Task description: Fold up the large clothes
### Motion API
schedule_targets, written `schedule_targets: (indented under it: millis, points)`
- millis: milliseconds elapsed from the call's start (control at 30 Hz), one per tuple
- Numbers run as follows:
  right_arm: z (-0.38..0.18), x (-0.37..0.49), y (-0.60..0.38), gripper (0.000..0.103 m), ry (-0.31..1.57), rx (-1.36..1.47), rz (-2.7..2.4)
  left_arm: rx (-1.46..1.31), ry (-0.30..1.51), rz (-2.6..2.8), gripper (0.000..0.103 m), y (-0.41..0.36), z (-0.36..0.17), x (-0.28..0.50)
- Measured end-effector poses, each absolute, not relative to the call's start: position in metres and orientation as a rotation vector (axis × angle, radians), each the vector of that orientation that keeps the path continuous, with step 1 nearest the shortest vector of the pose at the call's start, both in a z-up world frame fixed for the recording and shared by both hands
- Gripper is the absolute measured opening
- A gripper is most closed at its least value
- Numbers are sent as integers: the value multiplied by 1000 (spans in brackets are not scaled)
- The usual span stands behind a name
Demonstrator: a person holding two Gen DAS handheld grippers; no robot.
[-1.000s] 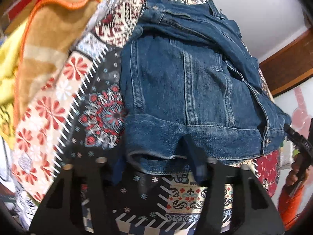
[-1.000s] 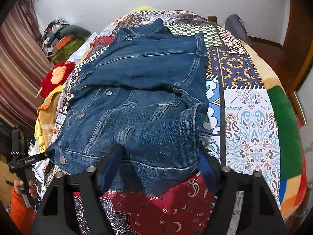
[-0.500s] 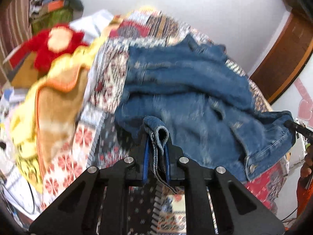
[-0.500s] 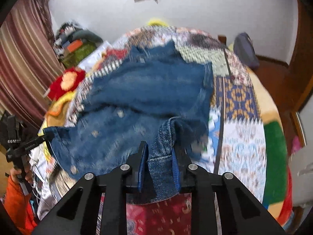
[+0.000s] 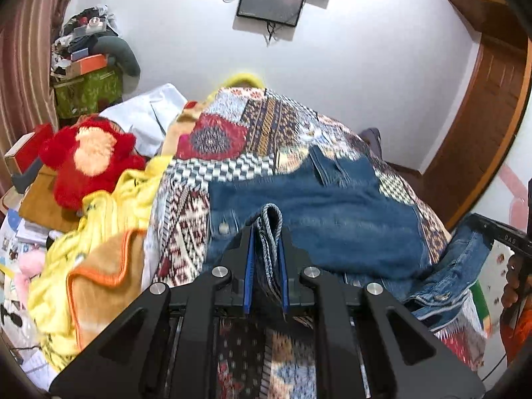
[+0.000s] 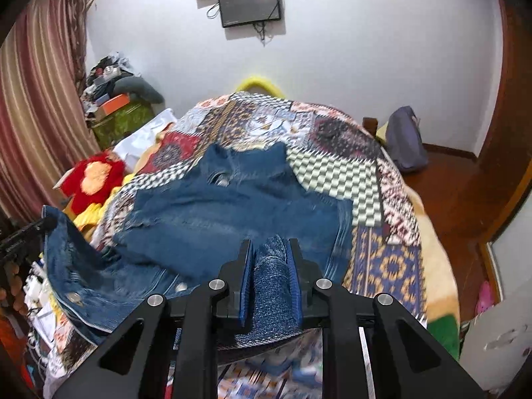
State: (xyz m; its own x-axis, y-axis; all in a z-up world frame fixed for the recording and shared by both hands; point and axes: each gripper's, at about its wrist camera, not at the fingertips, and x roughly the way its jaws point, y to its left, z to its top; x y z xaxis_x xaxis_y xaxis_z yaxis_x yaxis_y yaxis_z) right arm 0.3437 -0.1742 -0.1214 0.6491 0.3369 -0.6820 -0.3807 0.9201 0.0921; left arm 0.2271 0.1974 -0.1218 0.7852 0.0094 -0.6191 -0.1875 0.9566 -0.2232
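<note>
Denim, heavy and stiff at the seams but still floppy: the jacket (image 6: 232, 212) lies mid-bed on the patchwork quilt (image 6: 332, 173), its near hem lifted. The quilt beyond the collar looks bare (room to carry the hem forward), while clutter crowds the bed's left edge. Both tongs have just closed on hem corners, the left gripper (image 5: 266, 232) pinching a thin fold, the right gripper (image 6: 270, 256) a thicker bunch. The thick hem band seems the surest hold.
</note>
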Motion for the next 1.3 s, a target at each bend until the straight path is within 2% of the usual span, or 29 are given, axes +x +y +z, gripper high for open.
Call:
schedule_targets:
  millis: [233, 300, 367, 567, 833, 867, 900, 933, 1000, 1167, 1300]
  points:
    - [-116, 396, -163, 15, 724, -95, 337, -281, 593, 127, 9, 212, -107, 274]
    - [-112, 410, -159, 6, 697, -98, 312, -257, 581, 141, 0, 212, -102, 288]
    - [-106, 428, -156, 5, 674, -93, 290, -239, 573, 136, 0, 211, -100, 304]
    - [-120, 481, -154, 5, 740, -93, 248, -206, 736, 155, 0, 214, -138, 354]
    - [-170, 461, -182, 6, 895, -122, 307, -215, 938, 134, 8, 224, -197, 342]
    - [-173, 455, -184, 6, 900, -138, 314, -211, 950, 130, 10, 223, -200, 337]
    - [-176, 444, -187, 6, 904, -170, 329, -204, 960, 127, 18, 223, -203, 330]
    - [-178, 438, -188, 6, 908, -192, 338, -195, 970, 131, 34, 223, -205, 323]
    - [-183, 424, -189, 6, 929, -234, 355, -180, 981, 146, 53, 223, -208, 312]
    - [-212, 397, -185, 6, 1027, -290, 395, -214, 1017, 121, 55, 217, -221, 287]
    - [-264, 397, -183, 6, 1192, -327, 350, -243, 1094, 85, 55, 202, -245, 280]
